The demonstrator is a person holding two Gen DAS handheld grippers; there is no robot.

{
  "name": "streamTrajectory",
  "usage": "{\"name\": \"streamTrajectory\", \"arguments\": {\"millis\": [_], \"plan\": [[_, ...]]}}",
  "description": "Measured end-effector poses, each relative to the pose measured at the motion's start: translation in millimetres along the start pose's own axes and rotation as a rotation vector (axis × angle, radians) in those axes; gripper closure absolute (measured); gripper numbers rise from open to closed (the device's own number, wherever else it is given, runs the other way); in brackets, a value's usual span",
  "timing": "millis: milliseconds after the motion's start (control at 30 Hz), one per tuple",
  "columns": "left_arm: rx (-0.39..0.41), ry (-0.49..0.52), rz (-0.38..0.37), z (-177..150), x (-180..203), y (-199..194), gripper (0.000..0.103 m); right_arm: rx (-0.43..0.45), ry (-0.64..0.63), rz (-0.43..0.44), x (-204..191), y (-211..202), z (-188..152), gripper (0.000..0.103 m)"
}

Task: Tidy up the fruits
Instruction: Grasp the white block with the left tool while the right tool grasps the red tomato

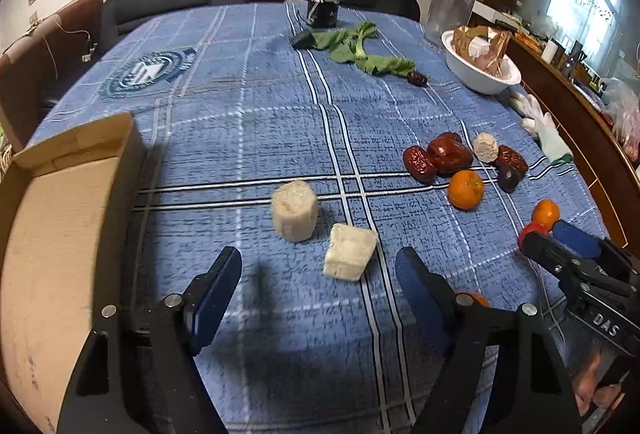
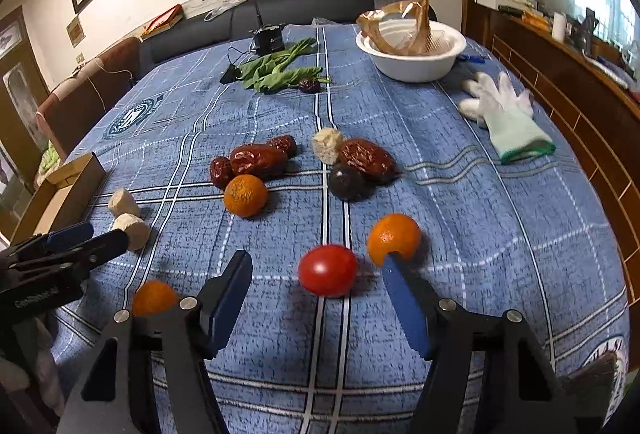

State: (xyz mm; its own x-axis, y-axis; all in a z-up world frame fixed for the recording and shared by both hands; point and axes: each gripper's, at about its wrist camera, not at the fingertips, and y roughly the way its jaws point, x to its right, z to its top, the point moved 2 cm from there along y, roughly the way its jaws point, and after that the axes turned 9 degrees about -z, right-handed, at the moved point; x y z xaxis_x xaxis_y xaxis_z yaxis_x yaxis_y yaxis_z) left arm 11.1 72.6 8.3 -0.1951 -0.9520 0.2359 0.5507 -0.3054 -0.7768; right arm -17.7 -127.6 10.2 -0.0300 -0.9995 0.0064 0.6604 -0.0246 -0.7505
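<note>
My left gripper (image 1: 318,266) is open above the blue checked cloth, just short of a pale cube (image 1: 350,252) and a pale round piece (image 1: 295,210). My right gripper (image 2: 316,274) is open with a red tomato (image 2: 327,270) lying on the cloth between its fingers. An orange (image 2: 394,237) touches its right finger tip. A second orange (image 2: 245,195) lies farther off, a third (image 2: 154,297) at near left. Red dates (image 2: 256,160) and a dark fruit (image 2: 347,178) lie in a cluster mid-table; the cluster also shows in the left wrist view (image 1: 448,154).
An open cardboard box (image 1: 60,218) stands at the table's left edge. A white bowl (image 2: 412,52) with crumpled wrapping sits far right. Green leaves (image 2: 276,70), a white glove (image 2: 504,114) and a black device (image 2: 269,38) lie beyond. A sofa lines the back.
</note>
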Motion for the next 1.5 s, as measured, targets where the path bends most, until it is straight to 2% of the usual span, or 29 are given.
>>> {"name": "streamTrajectory", "arguments": {"millis": [33,67,100,200,233,267,300,433,700,933,1033,1133,1267,1367,1500], "plan": [[-0.011,-0.005,-0.008,0.7,-0.2,4.3,0.026,0.001,-0.005,-0.005,-1.4,0.3,0.5,0.031],[-0.022,-0.01,-0.02,0.7,0.1,8.4,0.032,0.003,-0.012,-0.011,-3.0,1.0,1.1,0.031],[-0.02,-0.002,-0.015,0.5,1.9,11.0,0.032,0.005,-0.024,-0.022,-5.5,2.1,1.4,0.031],[-0.013,0.049,0.03,-0.6,9.9,13.7,0.064,0.017,-0.062,-0.064,-11.2,3.3,-0.2,0.031],[-0.01,0.058,0.03,-0.9,11.1,13.3,0.078,0.024,-0.075,-0.077,-12.5,3.5,-0.6,0.033],[-0.011,0.054,0.016,-1.2,10.8,13.0,0.082,0.034,-0.093,-0.091,-14.6,3.3,-1.4,0.038],[-0.011,0.041,0.002,-1.1,9.4,12.4,0.082,0.044,-0.119,-0.104,-18.3,3.5,-2.6,0.042],[-0.003,0.0,-0.021,-3.2,2.4,5.7,0.082,0.046,-0.175,-0.117,-25.9,8.7,-6.1,0.069],[0.05,-0.04,-0.04,-9.8,-8.3,-25.1,0.082,0.032,-0.122,-0.018,-24.4,-0.9,-8.1,0.068],[0.117,-0.088,-0.055,-11.5,-29.3,-67.9,0.082,0.07,-0.093,0.11,-41.7,-43.4,2.8,0.068],[0.148,-0.114,-0.036,-14.7,-48.3,-90.2,0.082,0.088,-0.123,0.196,-68.0,-65.3,9.4,0.068],[0.166,-0.142,0.003,-23.4,-71.0,-108.9,0.082,0.099,-0.19,0.293,-112.2,-85.4,11.4,0.068],[0.174,-0.196,0.104,-45.1,-114.5,-135.1,0.082,0.069,-0.27,0.43,-171.5,-96.3,6.8,0.067],[0.161,-0.248,0.172,-63.0,-148.9,-148.2,0.082,0.035,-0.367,0.52,-230.7,-100.6,-8.3,0.067],[0.131,-0.313,0.232,-86.0,-186.5,-158.1,0.082,0.007,-0.485,0.555,-287.8,-95.6,-35.3,0.067]]}}
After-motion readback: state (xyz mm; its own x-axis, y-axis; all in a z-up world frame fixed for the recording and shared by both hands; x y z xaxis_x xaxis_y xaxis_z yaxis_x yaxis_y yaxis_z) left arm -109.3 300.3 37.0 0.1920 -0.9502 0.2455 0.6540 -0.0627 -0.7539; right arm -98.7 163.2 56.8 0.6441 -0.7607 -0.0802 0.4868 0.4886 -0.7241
